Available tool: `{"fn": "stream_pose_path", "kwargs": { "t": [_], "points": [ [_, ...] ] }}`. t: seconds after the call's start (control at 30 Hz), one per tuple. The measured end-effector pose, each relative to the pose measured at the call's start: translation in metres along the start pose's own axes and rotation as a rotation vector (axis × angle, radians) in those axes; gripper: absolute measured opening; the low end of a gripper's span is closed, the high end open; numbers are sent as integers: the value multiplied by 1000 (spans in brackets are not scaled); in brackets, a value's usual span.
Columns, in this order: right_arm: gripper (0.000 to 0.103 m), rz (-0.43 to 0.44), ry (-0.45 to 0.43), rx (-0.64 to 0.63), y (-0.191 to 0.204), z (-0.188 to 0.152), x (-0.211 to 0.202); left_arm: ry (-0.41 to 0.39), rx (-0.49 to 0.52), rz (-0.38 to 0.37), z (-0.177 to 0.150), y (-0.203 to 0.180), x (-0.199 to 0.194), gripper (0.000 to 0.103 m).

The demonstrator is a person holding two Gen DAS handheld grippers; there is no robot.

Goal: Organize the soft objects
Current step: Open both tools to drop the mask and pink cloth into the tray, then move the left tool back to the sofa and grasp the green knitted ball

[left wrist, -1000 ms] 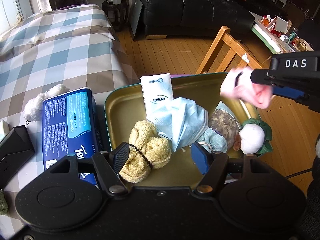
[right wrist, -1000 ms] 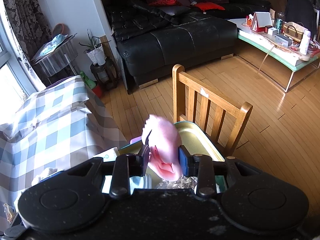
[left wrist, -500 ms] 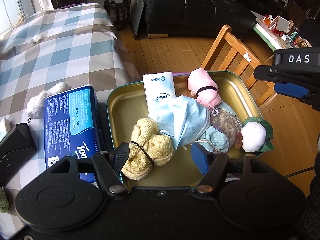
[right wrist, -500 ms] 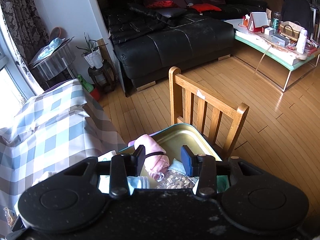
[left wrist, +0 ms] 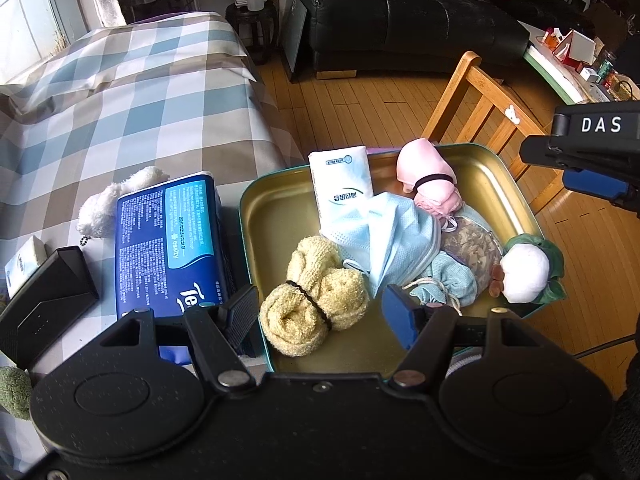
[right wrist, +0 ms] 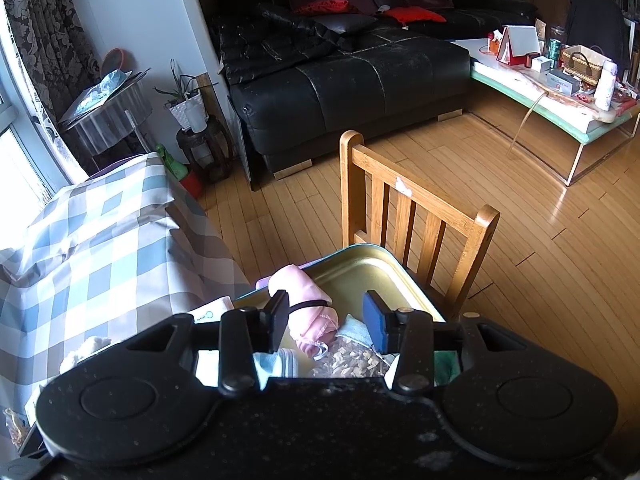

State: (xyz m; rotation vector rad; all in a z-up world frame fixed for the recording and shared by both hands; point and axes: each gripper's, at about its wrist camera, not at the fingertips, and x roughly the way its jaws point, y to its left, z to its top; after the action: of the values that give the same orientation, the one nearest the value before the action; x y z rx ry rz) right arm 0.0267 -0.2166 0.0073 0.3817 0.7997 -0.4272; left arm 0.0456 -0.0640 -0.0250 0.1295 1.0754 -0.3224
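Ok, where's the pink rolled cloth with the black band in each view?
Left wrist: pink rolled cloth lies at the gold metal tin's far side, upper right of centre.
Right wrist: bottom centre, below the right gripper.
Shared landmark: wooden chair behind the tin.

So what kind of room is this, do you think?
Most likely a home living room: a black leather sofa along the wall, a wooden chair on wood flooring, and a table under a checked cloth.
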Motion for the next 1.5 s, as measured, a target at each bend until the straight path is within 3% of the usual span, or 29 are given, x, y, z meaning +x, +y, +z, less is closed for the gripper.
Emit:
{"fn": "stream_pose_path", "kwargs": {
  "t": [0.8, 1.5],
  "points": [
    [49, -77, 75, -111, 24, -22, 20, -60, -88, 138, -7, 63, -40, 65],
    [55, -77, 40, -198, 48, -63, -1, -11, -253, 200, -39, 160, -48, 65]
  ]
}}
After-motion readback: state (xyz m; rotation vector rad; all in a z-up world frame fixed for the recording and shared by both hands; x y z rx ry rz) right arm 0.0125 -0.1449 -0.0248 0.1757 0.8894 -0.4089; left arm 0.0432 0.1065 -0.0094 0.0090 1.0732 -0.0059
